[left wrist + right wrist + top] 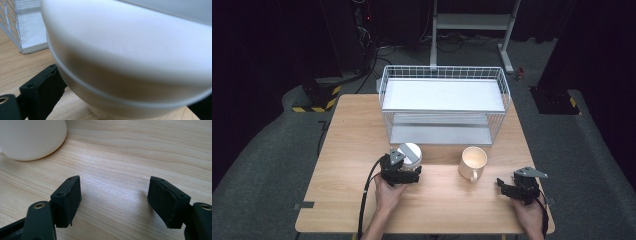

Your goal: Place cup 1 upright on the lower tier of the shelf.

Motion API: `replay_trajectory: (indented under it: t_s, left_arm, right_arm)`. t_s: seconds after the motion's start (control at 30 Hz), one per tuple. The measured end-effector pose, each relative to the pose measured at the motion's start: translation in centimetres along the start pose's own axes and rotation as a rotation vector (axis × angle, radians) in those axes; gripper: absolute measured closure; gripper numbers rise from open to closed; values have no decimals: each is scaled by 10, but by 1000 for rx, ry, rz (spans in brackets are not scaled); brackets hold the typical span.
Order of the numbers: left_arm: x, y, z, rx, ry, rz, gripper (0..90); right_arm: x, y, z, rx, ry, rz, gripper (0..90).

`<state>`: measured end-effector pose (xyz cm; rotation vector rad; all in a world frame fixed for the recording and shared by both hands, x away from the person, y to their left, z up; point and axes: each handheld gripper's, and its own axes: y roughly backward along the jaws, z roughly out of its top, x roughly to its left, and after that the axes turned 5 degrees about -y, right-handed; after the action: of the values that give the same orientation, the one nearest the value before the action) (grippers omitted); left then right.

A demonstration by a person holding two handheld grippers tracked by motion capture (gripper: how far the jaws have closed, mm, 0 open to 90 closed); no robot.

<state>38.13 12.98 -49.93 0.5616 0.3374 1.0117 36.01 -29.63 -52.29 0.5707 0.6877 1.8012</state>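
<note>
A white cup (410,152) stands on the wooden table (352,150), left of centre and in front of the wire rack. My left gripper (411,168) reaches it from the near side. In the left gripper view the white cup (130,50) sits between the jaws, and the left pad (47,86) lies against its wall. A cream mug (473,161) with its handle toward me stands to the right. My right gripper (503,185) rests low near the table's front right, pointing left. The right gripper (115,195) is open over bare wood, with the cream mug (30,137) ahead to its left.
A white wire rack (444,102) with two shelves stands at the back of the table, and its corner (15,27) shows close behind the cup. A cable (367,192) trails from the left gripper toward the front edge.
</note>
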Motion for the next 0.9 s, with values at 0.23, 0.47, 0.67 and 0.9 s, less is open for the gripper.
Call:
replay_trajectory:
  t_s: [0.23, 0.47, 0.67, 0.9]
  left_arm:
    - [2, -3, 0, -20, 6, 6, 77]
    - [1, -5, 0, -30, -1, 7, 107]
    - [0, -5, 0, -47, -17, -4, 164]
    - [-2, -4, 0, -53, -48, 10, 179]
  right_arm:
    - [0, 0, 0, 0, 0, 0, 272]
    - [0, 0, 0, 0, 0, 0, 272]
    - [0, 0, 0, 0, 0, 0, 272]
    - [0, 0, 0, 0, 0, 0, 272]
